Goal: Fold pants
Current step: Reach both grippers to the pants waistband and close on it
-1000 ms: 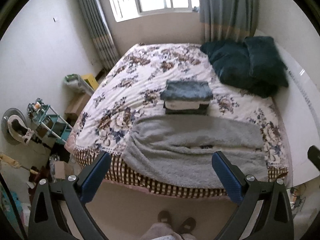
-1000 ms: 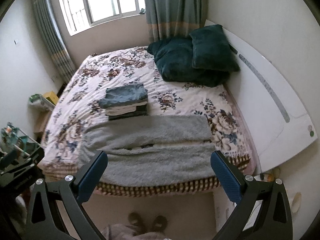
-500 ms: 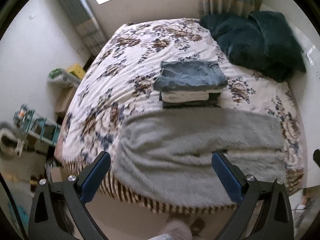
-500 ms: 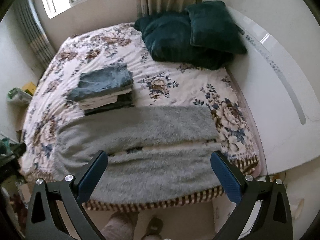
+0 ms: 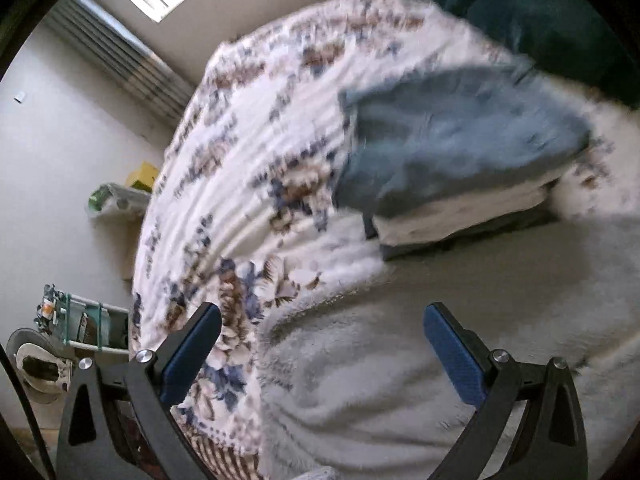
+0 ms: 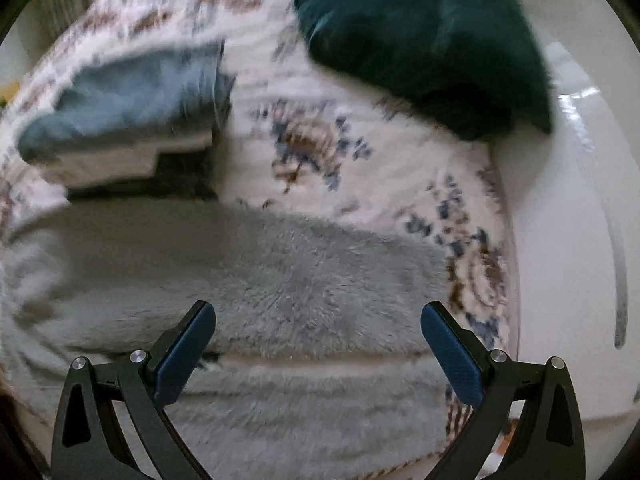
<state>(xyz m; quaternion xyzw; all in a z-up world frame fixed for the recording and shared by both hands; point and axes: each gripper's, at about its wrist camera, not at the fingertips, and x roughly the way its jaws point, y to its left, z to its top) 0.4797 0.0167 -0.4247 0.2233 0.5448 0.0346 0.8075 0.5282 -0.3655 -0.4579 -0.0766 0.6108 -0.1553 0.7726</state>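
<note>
Left wrist view, blurred by motion. Left gripper [image 5: 322, 350] at the bottom of the frame, spread wide, blue pads [image 5: 192, 354] far apart, nothing held between them. Grey fleecy pants [image 5: 400, 368] laid flat across the lower centre and lower right, on the floral bedspread [image 5: 256, 152], directly beneath the gap of the gripper; contact with the fabric impossible to tell. Stack of folded clothes [image 5: 452, 168] in the upper right, blue piece on top, pale and dark layers under it, just beyond the far edge of the pants. Dark teal pillows [image 5: 540, 16] at the top right. Striped curtain [image 5: 120, 60] and window at the upper left; small shelf rack [image 5: 84, 320] and clutter on the floor at the lower left.

Right wrist view, likewise blurred. Right gripper [image 6: 318, 346] at the bottom, also gaping wide, blue pads [image 6: 450, 354] well apart, empty. Pants [image 6: 260, 288] filling the lower half of the frame, two legs lying side by side with a seam-like gap between them near the bottom, running left to right. Folded stack [image 6: 120, 120] in the upper left, just past the pants. Teal pillows [image 6: 420, 40] at the top right, against the white headboard [image 6: 572, 220] along the right edge. Floral bedspread [image 6: 320, 152] showing in the centre between stack, pillows and pants.
</note>
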